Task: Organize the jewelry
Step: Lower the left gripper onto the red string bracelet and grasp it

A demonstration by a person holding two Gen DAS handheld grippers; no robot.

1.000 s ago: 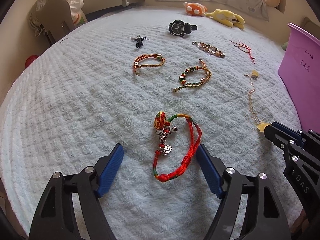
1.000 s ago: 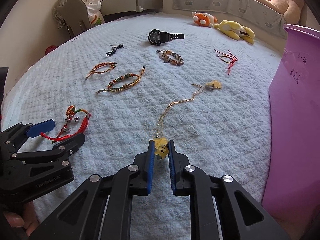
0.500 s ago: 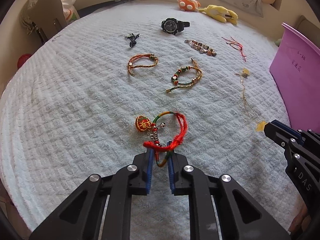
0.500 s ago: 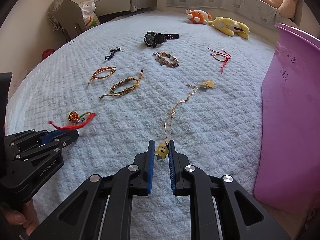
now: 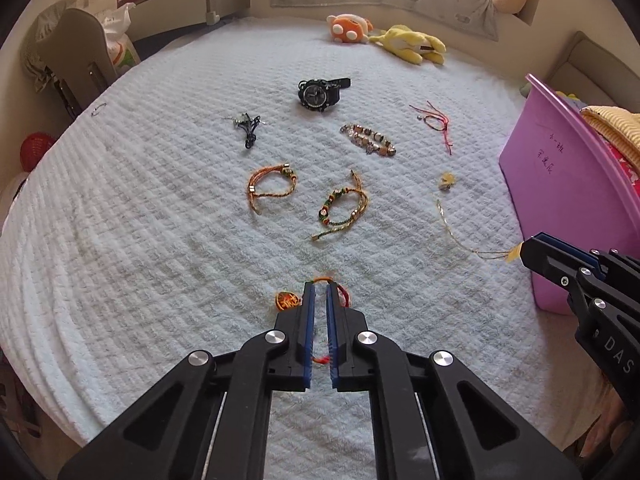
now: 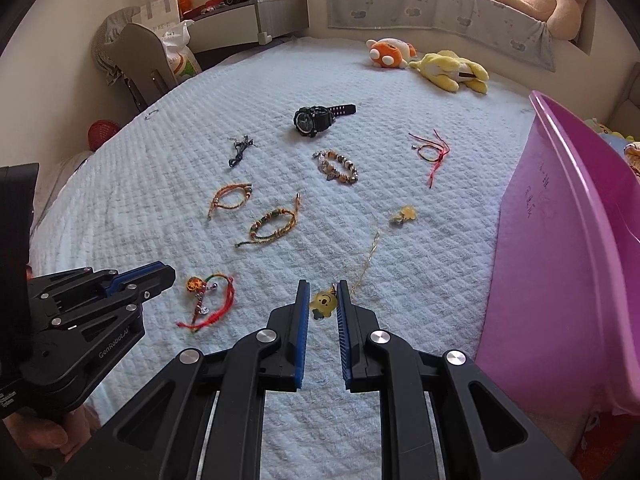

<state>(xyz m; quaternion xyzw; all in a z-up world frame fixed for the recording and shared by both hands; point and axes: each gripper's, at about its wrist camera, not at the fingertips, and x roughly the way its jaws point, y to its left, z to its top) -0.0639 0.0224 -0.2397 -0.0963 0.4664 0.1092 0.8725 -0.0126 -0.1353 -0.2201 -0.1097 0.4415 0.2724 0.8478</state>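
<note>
My left gripper [image 5: 319, 286] is shut on the red cord bracelet [image 5: 343, 296]; its orange charm [image 5: 286, 301] hangs at the left finger. In the right wrist view the bracelet [image 6: 212, 304] dangles beside the left gripper [image 6: 160, 274]. My right gripper [image 6: 323, 286] is shut on the yellow bear pendant [image 6: 323, 303] of a gold chain necklace [image 6: 370, 252]. The chain [image 5: 460, 236] trails over the white bedspread [image 5: 160, 220]. Other pieces lie on the bed: a black watch [image 5: 320, 92], a beaded bracelet [image 5: 368, 140], two woven bracelets [image 5: 272, 188] [image 5: 344, 208].
A purple bin [image 6: 568, 248] stands at the right, close to my right gripper. Red string [image 5: 436, 120] and a dark cord piece [image 5: 248, 126] lie farther back. Plush toys [image 5: 408, 42] sit at the bed's far edge. A chair [image 5: 72, 64] stands left of the bed.
The left gripper closed on the red bracelet and has lifted it off the bedspread. The right gripper has raised the bear pendant, pulling the chain along.
</note>
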